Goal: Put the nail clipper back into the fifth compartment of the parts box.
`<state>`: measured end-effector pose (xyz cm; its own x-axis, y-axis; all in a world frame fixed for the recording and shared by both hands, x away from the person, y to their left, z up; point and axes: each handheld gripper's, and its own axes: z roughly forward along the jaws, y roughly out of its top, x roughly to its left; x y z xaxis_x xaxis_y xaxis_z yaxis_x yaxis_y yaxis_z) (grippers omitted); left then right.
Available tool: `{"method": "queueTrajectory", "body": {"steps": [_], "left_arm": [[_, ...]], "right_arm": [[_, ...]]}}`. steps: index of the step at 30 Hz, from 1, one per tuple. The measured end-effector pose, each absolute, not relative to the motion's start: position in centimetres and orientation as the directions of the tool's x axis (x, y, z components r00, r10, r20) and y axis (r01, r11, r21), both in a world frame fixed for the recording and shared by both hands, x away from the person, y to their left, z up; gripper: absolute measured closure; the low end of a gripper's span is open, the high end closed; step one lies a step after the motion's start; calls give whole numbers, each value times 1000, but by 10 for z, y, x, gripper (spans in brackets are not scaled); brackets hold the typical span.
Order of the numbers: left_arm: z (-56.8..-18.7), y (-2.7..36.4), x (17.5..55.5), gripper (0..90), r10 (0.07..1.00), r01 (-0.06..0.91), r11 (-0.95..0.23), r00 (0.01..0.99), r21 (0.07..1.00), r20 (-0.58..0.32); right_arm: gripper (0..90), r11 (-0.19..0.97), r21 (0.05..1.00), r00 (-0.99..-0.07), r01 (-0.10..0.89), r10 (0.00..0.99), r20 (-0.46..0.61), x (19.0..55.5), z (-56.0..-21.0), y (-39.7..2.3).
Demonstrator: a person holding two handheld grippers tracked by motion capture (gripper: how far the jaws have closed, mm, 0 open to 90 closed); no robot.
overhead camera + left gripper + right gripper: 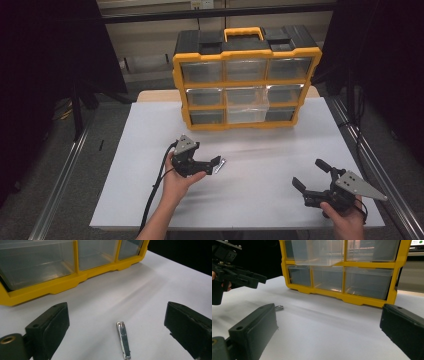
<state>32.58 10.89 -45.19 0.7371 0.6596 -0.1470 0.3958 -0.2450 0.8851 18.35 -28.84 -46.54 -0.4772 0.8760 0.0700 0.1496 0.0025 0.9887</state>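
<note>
on the white table, status by item:

work in hand: i read this as picking up the nail clipper [124,343] with the left gripper [216,164], probably to stow it in the drawer cabinet [245,75]; the destination is my judgement only.

nail clipper location: it lies flat on the table surface [260,180], near the middle, well short of the cabinet. in the left gripper view it sits between the two black jaws, touching neither.

left gripper state: jaws stand wide apart and clamp nothing. the tips hang just over the clipper in the high view.

right gripper state: right gripper [310,176] rests toward the near right part of the table, jaws spread, with bare table between them. it is well apart from the clipper.

cabinet state: yellow frame, clear drawers in three rows. the middle drawer [246,111] of the lower rows appears pulled forward; i see no contents in any drawer.

done so far: approach and alignment of the left gripper over the clipper, as far as i can judge.

left to do: lower the jaws around the clipper, clamp, lift, carry it to the open drawer, release.

caution: the clipper is thin and flat, so i expect the pads must reach the table level to catch it.
</note>
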Motion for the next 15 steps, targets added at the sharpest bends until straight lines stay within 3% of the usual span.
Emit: {"method": "queueTrajectory", "body": {"steps": [8, 15], "left_arm": [[-452, 98, 330, 209, 636, 388, -358, 767, 849, -82], [-457, 91, 335, 355, 641, 446, -401, 761, 800, -104]], "right_arm": [[4, 5, 989, -480, 148, 874, 68, 184, -465, -288], [4, -1, 989, -473, 151, 878, 73, 183, -465, -289]]}}
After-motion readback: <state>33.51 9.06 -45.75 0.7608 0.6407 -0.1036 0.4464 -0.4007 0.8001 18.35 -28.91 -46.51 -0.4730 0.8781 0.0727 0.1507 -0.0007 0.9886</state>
